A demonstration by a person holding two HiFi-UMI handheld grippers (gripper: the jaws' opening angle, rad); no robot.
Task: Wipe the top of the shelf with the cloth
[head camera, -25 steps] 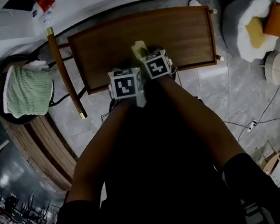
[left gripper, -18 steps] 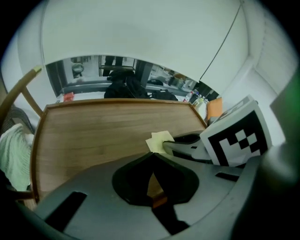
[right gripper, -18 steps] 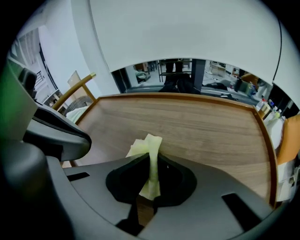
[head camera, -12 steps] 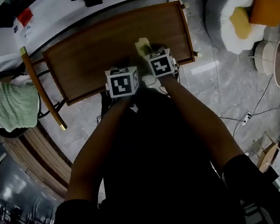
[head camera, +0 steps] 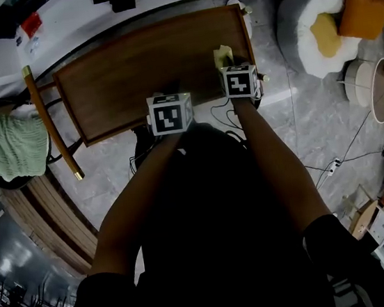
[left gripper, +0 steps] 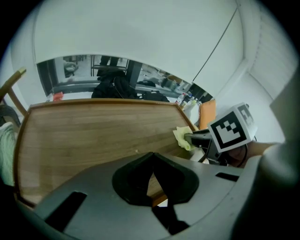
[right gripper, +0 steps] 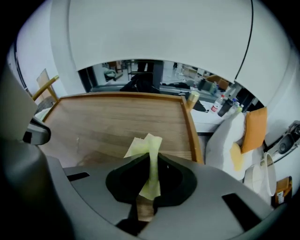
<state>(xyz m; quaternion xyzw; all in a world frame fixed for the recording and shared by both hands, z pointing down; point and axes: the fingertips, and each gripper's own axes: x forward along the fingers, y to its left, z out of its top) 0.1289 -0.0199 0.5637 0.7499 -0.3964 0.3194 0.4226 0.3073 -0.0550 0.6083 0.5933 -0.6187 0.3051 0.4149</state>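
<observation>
My right tongs [head camera: 228, 65] are pinching the pale yellow-green cloth [head camera: 223, 56]. In the right gripper view the cloth [right gripper: 150, 157] runs as a thin, upright fold between the two jaws. Its free corner spreads out ahead of them onto the wood.

The cloth lies on top of the wooden shelf [head camera: 139, 68], close to its right end and just inside the raised edge strip there. In the left gripper view I see the cloth [left gripper: 182, 137] from the side. It is bunched at the tip of the right tongs [left gripper: 191, 138], whose marker cube [left gripper: 229, 131] sits just behind.

My left tongs [head camera: 168, 89] are pressed together with nothing between them. In their own view the jaws meet in a dark seam [left gripper: 152, 176], and a sliver of the shelf's near edge shows below it. They hover over the near long edge of the shelf, around its middle and well apart from the cloth.

The shelf top [right gripper: 117, 119] is a bare brown board with a low rim.

To the left of the shelf, a folded green towel [head camera: 10, 146] lies on a dark round stand. A wooden rod with brass ends [head camera: 51, 122] slants between the stand and the shelf. Off to the right, on the marbled floor [head camera: 315, 126], sits a white cushion seat [head camera: 301, 26] with an orange pillow [head camera: 364, 11] on it.
</observation>
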